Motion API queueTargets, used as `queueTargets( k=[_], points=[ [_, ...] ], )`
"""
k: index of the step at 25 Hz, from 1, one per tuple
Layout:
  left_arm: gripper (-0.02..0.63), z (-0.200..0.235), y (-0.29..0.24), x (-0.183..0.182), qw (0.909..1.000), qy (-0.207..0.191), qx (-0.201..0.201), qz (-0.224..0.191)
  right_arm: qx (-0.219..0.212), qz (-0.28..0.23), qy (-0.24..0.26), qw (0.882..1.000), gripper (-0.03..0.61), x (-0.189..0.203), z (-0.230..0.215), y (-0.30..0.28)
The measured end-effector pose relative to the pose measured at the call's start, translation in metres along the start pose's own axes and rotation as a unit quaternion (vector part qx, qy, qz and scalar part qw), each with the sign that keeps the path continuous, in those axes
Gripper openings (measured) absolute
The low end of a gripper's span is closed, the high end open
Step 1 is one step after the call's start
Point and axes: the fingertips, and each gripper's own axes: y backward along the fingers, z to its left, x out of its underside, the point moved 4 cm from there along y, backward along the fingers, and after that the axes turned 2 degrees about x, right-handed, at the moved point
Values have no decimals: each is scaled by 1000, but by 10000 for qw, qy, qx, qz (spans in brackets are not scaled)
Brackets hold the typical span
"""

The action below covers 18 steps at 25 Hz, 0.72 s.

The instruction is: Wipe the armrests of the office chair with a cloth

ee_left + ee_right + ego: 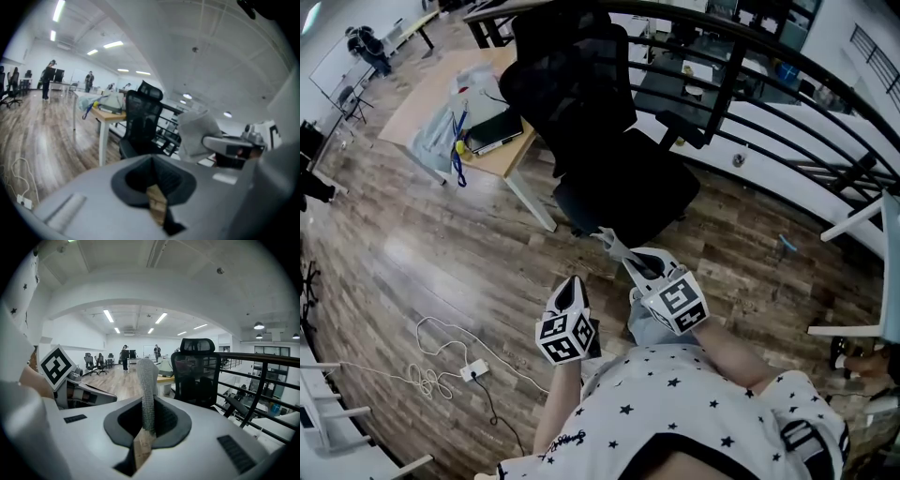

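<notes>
The black office chair (619, 183) stands just ahead of me, its backrest toward the desk. One armrest (682, 127) juts out on its right side, and it appears again in the right gripper view as the armrest (237, 407). My right gripper (626, 257) is shut on a grey cloth (148, 390), which stands up from the jaws. It hovers just short of the seat's front edge. My left gripper (572, 289) hangs beside it, lower left, shut with nothing in it. From the left gripper view I see the chair (143, 122) and the cloth (199, 131).
A wooden desk (427, 89) with a bag and a notebook stands left of the chair. A black railing (787, 89) curves behind it. A white cable with a power strip (472, 372) lies on the wood floor at lower left. White furniture (862, 216) is at right.
</notes>
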Motion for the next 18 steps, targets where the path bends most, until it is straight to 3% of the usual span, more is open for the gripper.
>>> queueTargets(
  k=[18],
  points=[
    [8,10,-80,-57,9978,284,-558,-220,-589,71,242,9979,26,-31,-84,-79]
  ],
)
